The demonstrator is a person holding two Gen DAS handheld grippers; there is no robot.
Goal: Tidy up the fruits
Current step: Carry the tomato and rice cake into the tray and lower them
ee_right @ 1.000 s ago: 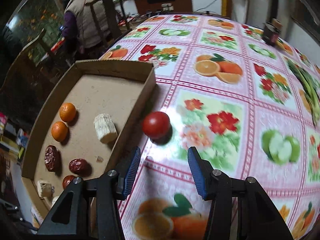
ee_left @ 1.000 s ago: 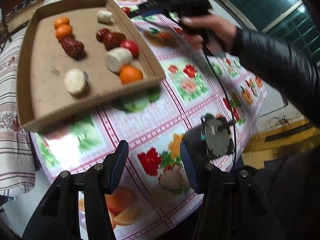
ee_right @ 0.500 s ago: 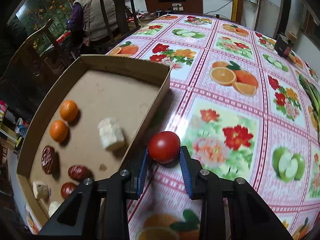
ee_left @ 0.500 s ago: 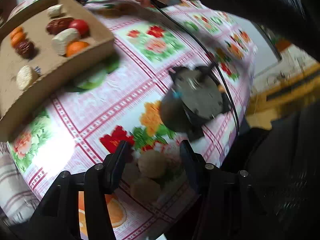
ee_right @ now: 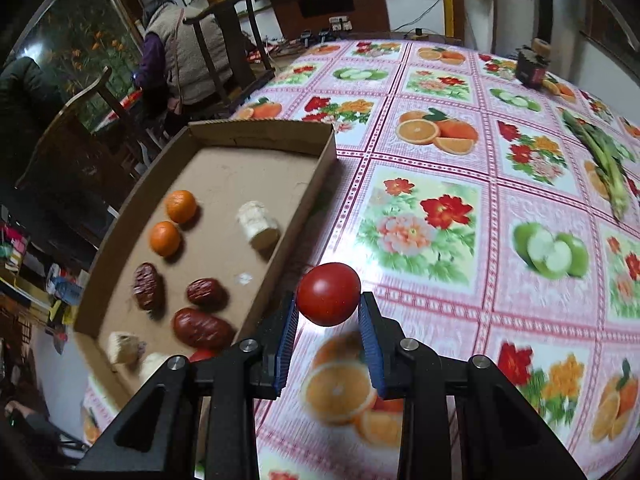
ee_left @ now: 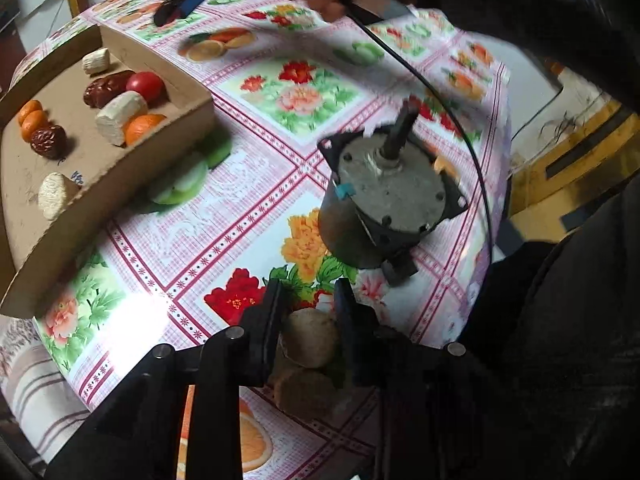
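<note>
Gripping a red tomato (ee_right: 329, 294), the right gripper (ee_right: 328, 320) has its fingers clamped on the fruit's two sides. A second ago those fingers stood apart with the tomato resting on the surface (ee_right: 420, 184) ahead of them; they have since closed on it, and the tomato now appears to be off the patterned cloth, just beside the outer wall of the cardboard tray (ee_right: 308, 200).

The left gripper (ee_left: 306, 320) has its fingers closed on a brown, rough-skinned round fruit (ee_left: 310, 342) near the surface's edge. A second such fruit (ee_left: 304, 396) lies touching it on the near side. Half a second ago the fingers straddled this fruit without pressing; they have just closed on it. A grey motor-like object (ee_left: 384, 204) stands just beyond the fingers.

The tray already holds small oranges (ee_right: 172, 222), dark red dates (ee_right: 202, 292) and pale cylindrical pieces (ee_right: 258, 222).

Assessment: both pickups appear complete, so the step in hand changes from grasping to transfer. The tomato has only the tray wall to clear. The left load has farther to travel, and its touching neighbour may roll when it lifts.
</note>
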